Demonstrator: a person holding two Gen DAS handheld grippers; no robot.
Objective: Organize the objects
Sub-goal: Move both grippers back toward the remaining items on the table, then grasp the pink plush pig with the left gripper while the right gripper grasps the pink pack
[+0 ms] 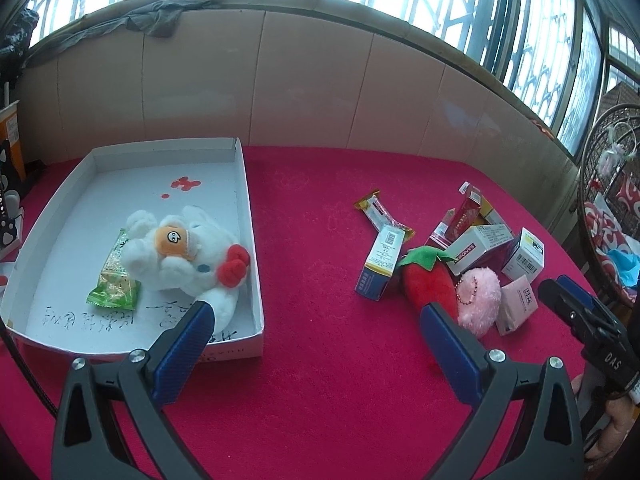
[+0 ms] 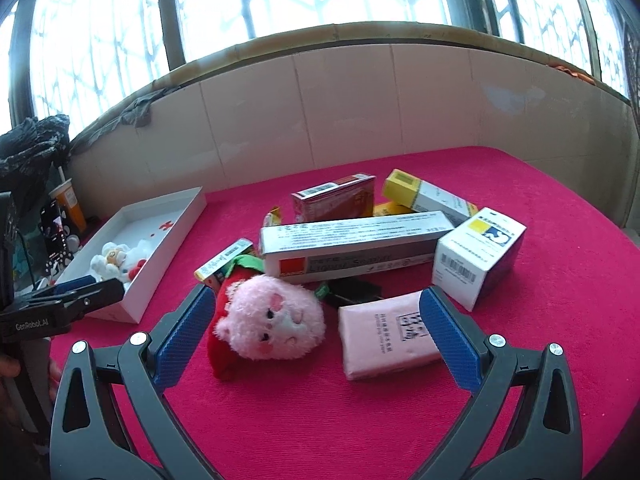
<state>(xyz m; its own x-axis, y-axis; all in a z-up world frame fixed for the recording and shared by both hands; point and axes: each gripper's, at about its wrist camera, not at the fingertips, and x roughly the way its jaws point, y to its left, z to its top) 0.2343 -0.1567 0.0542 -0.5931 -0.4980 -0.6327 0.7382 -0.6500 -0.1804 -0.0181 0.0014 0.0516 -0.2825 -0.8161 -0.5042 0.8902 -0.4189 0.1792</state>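
Observation:
A white cardboard tray (image 1: pixel 244 184) at the left of the red table holds a white plush toy (image 1: pixel 188 256) and a green snack packet (image 1: pixel 114 280). To the right lies a pile: a strawberry plush (image 1: pixel 430 280), a pink plush (image 1: pixel 478 298), a pink packet (image 1: pixel 516 304) and several boxes (image 1: pixel 480 246). My left gripper (image 1: pixel 320 316) is open above the bare cloth between tray and pile. My right gripper (image 2: pixel 316 312) is open, with the pink plush (image 2: pixel 276 318) and the pink packet (image 2: pixel 386 330) between its fingers. The tray (image 2: pixel 160 264) shows far left in the right wrist view.
A tiled wall (image 1: pixel 320 80) under barred windows bounds the table's far edge. A cup and dark objects (image 2: pixel 60 216) stand left of the tray. A wicker chair (image 1: pixel 612 200) stands off the table's right side. A long grey box (image 2: pixel 352 244) lies across the pile.

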